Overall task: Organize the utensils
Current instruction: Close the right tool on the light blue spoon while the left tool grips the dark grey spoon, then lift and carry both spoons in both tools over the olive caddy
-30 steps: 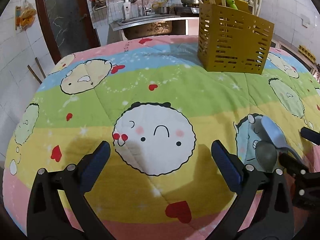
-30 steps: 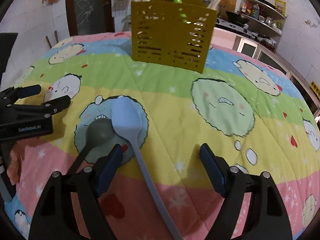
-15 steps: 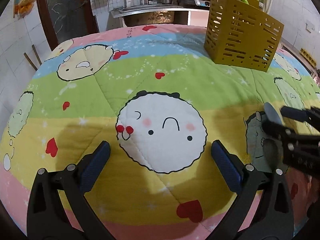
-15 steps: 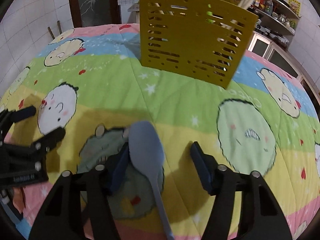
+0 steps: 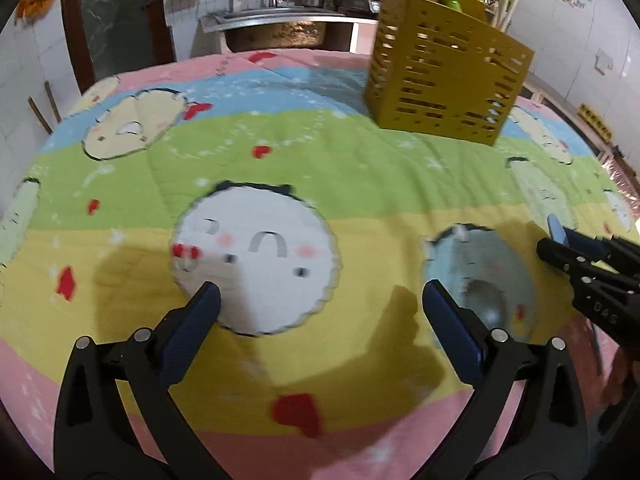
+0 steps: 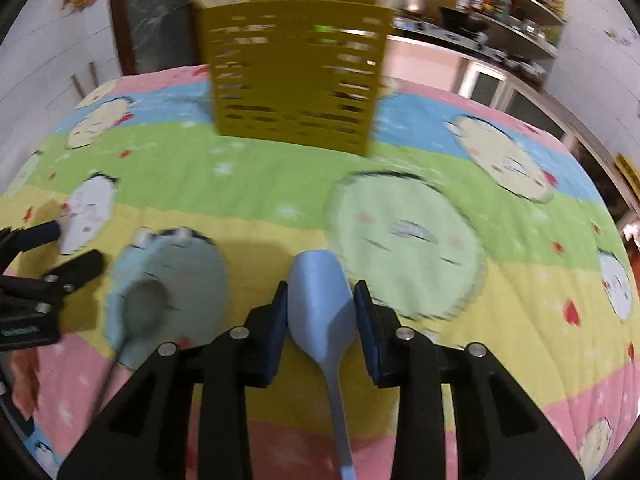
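Observation:
My right gripper (image 6: 321, 304) has its jaws closing on the bowl of a light blue spoon (image 6: 320, 292), both pads against its sides. The handle runs back under the gripper. In the left wrist view the blue spoon's tip (image 5: 555, 229) sticks out of the right gripper (image 5: 576, 258), off the quilt. A grey-green spoon (image 6: 144, 306) lies on a blue cartoon face, also seen as the grey-green spoon (image 5: 482, 300) just right of my left gripper (image 5: 320, 300). That gripper is open with nothing between its fingers. A yellow slotted utensil caddy (image 6: 296, 80) stands at the far side.
The table is covered by a striped cartoon quilt (image 5: 304, 160). The caddy (image 5: 444, 92) holds chopsticks and a green item. Behind it are a sink, a stove counter and shelves. A dark door stands at the far left.
The right gripper's jaws closed from wide apart onto the blue spoon's bowl and carried it right, off the blue cartoon face. The left gripper tilted slightly and stayed open.

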